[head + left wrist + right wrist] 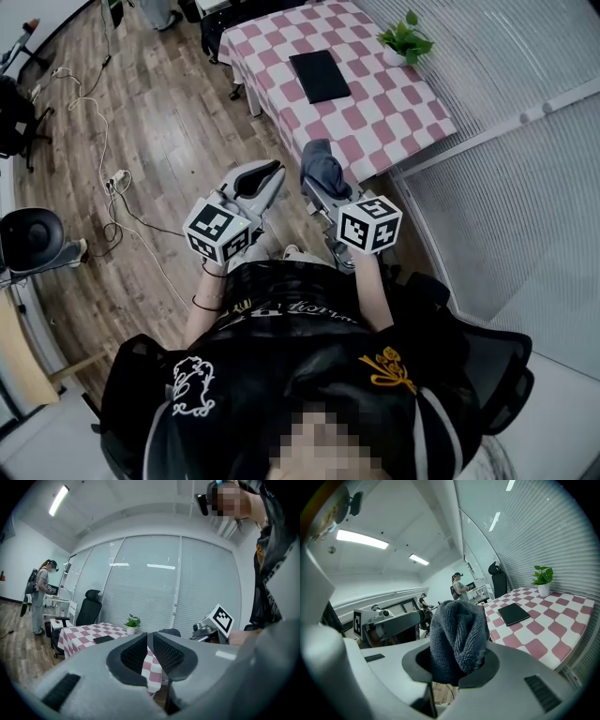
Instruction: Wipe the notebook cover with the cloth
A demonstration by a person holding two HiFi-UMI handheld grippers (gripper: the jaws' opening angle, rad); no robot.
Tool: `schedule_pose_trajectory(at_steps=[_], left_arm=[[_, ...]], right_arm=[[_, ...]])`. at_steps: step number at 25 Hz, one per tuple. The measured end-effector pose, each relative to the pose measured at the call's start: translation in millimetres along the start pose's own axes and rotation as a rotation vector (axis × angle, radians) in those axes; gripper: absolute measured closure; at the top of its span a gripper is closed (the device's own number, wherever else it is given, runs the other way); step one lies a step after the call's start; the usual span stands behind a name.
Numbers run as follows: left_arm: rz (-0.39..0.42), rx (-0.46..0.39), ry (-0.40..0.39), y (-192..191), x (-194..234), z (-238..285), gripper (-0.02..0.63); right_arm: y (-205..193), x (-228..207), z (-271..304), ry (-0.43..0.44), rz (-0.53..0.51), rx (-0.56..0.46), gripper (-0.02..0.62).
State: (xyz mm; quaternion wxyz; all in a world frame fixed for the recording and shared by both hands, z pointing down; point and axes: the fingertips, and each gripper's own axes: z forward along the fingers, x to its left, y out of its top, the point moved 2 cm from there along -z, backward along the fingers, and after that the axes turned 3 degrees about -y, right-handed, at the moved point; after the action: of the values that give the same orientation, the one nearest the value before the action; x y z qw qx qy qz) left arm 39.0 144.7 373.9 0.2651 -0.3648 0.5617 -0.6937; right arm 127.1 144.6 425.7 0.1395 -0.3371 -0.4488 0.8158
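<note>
One dark notebook (pixel 320 75) lies flat on the checked table (pixel 394 117), a little towards its far side, with bare squares all round it and no edge of it near a table edge. A potted plant (pixel 405 39) stands at the far right corner, well apart from it. The table's right side runs close along a wall of blinds (pixel 525 187), while its left side faces open wood floor (pixel 169 141) crossed by loose cables (pixel 103 141). Both grippers are held off the table, on its near side. The right gripper (pixel 317 187) has its jaws closed on a bunched grey cloth (pixel 457 634), which bulges out above them and hides their tips. Just left of it, the left gripper (pixel 150 637) has its jaws drawn almost together with nothing between them. The head view alone shows the cables and how far the notebook sits from each table edge. The gripper views alone show a second person (pixel 40 597) standing beyond the table's far end and a black office chair (pixel 89 609) by the blinds; the left gripper view also catches the right gripper's marker cube (pixel 220 619)
</note>
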Motion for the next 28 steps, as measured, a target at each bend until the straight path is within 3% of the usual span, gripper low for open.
schedule_pose_trajectory(at_steps=[15, 22, 28], left_arm=[[-0.02, 0.053, 0.044, -18.5, 16.3, 11.0, 0.555], [-0.012, 0.082, -0.028, -17.4, 65.4, 28.6, 0.555], [0.075, 0.106, -0.1, 9.4, 134.1, 42.0, 0.555]], right_arm=[[-11.7, -25.8, 17.5, 0.026, 0.051, 0.04, 0.522], [6.8, -38.5, 64.1, -0.018, 0.093, 0.022, 0.522], [48.9, -50.1, 124.5, -0.098, 0.131, -0.017, 0.522]])
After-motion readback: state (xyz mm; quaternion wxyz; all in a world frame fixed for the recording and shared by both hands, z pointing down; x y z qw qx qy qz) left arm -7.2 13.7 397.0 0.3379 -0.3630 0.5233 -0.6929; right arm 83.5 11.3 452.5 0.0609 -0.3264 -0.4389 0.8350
